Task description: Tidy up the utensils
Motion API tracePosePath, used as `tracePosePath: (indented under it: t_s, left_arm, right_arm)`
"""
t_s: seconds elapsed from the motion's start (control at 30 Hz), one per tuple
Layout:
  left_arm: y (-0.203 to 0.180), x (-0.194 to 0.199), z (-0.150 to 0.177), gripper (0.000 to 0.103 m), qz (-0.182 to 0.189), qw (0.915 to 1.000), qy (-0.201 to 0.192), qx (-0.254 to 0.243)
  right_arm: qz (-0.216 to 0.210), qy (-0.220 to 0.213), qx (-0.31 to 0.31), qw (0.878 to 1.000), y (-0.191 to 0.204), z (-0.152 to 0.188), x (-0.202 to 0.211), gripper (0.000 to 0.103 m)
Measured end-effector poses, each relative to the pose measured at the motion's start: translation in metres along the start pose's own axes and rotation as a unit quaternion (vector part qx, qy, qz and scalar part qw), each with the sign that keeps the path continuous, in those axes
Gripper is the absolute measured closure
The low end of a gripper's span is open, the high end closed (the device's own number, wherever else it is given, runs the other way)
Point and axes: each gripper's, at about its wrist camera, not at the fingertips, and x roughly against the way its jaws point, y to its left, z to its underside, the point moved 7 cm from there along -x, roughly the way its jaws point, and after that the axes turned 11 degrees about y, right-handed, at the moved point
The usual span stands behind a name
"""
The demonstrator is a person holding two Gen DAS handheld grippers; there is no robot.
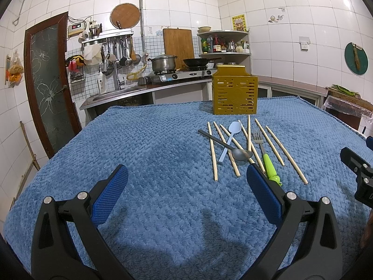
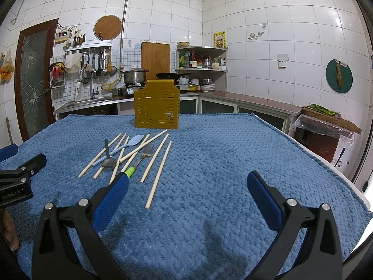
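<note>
Chopsticks (image 1: 212,150), a light-blue spoon (image 1: 229,140), a dark metal spoon (image 1: 242,154) and a green-handled fork (image 1: 268,161) lay crossed on the blue-blanketed table (image 1: 151,154), just before the perforated gold utensil holder (image 1: 235,93). Left gripper (image 1: 186,193) and right gripper (image 2: 187,198) hovered over the blanket, fingers spread wide and empty.

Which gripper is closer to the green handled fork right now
Hard to call; both grippers look about equally near. The fork lies just beyond the left gripper's right fingertip and just beyond the right gripper's left fingertip, so it sits between them.
</note>
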Motion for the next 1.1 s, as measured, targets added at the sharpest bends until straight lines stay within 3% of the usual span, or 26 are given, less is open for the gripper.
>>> tracePosePath:
  t_s: [0.43,0.67,0.9,1.0,1.1]
  left_arm:
    - [0.000,0.000,0.000,0.005,0.000,1.0000,0.002,0.000]
    - [0.001,0.001,-0.008,0.005,-0.013,0.9995,0.017,-0.021]
    - [0.003,-0.019,-0.036,0.005,0.050,0.9962,0.067,-0.024]
    - [0.000,-0.033,-0.050,0.005,0.057,0.9945,0.082,-0.030]
    - [-0.002,-0.051,-0.065,0.005,0.059,0.9939,0.089,-0.028]
  right_arm:
    - [-0.002,0.000,0.003,1.000,0.003,-0.001,0.002,0.004]
    - [-0.030,0.016,0.006,0.999,0.002,-0.008,-0.001,0.004]
    - [-0.058,0.057,0.021,0.996,0.011,-0.038,-0.027,0.004]
    - [-0.068,0.072,0.025,0.995,0.017,-0.051,-0.044,0.004]
    - [-0.051,0.086,0.026,0.995,0.020,-0.062,-0.067,0.004]
